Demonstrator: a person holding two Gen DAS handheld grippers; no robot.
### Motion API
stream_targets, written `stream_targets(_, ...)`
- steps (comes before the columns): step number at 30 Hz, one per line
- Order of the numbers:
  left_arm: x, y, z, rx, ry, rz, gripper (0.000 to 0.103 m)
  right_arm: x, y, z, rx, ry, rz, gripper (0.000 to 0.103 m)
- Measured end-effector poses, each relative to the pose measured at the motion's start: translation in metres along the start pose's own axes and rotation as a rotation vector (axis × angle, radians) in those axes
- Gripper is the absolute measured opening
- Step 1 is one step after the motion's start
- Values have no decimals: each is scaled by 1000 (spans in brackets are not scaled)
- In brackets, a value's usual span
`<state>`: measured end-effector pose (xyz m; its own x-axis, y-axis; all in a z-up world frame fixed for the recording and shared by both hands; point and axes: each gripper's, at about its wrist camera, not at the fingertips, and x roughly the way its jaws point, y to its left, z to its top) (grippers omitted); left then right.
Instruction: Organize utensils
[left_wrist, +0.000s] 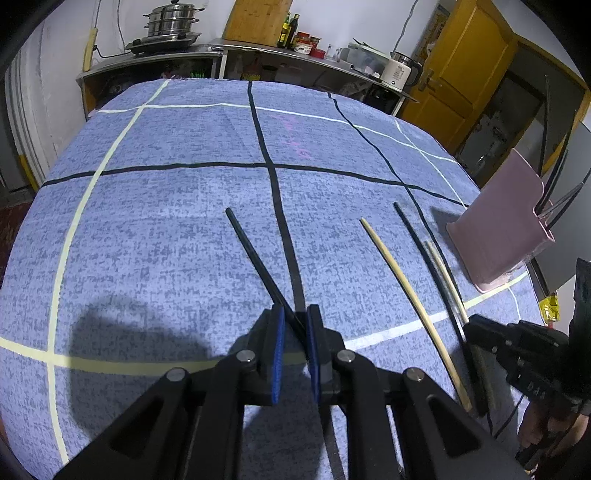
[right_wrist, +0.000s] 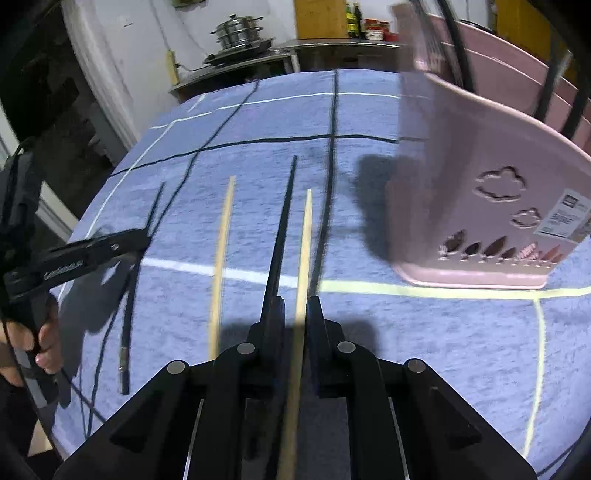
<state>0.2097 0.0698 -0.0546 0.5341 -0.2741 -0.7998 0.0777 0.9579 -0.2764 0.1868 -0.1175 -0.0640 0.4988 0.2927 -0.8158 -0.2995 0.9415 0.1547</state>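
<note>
Student: Left tongs (left_wrist: 294, 325): what state?

Tutor: Closed on a black chopstick (left_wrist: 255, 254), held partway along its length. Its far end runs ahead of the tongs over the table (left_wrist: 147, 221).

Student: And to their right?

Tutor: Three chopsticks lie on the cloth: left pale chopstick (right_wrist: 223, 240), loose black chopstick (right_wrist: 284, 221), right pale chopstick (right_wrist: 307, 229). The right tongs (right_wrist: 297, 299) straddle the last one with jaws narrowed; whether they pinch it cannot be told through the blur.

Student: Farther right?

Tutor: A pink holder (right_wrist: 480, 166) stands ahead and right of the right tongs, with dark sticks upright in it.

Student: Handling?

Tutor: Probably light, stiff, thin and smooth, so each stick is likely to roll or pivot. A grip near the middle or the thicker end seems steadiest.
</note>
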Motion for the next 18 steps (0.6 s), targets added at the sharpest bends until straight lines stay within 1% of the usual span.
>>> stream_targets(3, 0, -1, -1, 14, 6, -21, 14, -1, 7, -1, -20, -16, -11, 13)
stream_targets(5, 1, -3, -1, 18, 6, -28, 14, -6, 6, 2, -11, -48, -23, 13)
stream_targets(8, 2, -5, -1, 15, 6, -29, 14, -12, 7, 11, 7, -80, 8, 13)
stream_targets(10, 3, -7, 1, 14, 5, -26, 14, -12, 12, 17, -9, -92, 25, 13)
stream_targets(18, 6, -5, 4, -16, 6, -30, 14, 14, 26, 37, -30, -60, 44, 13)
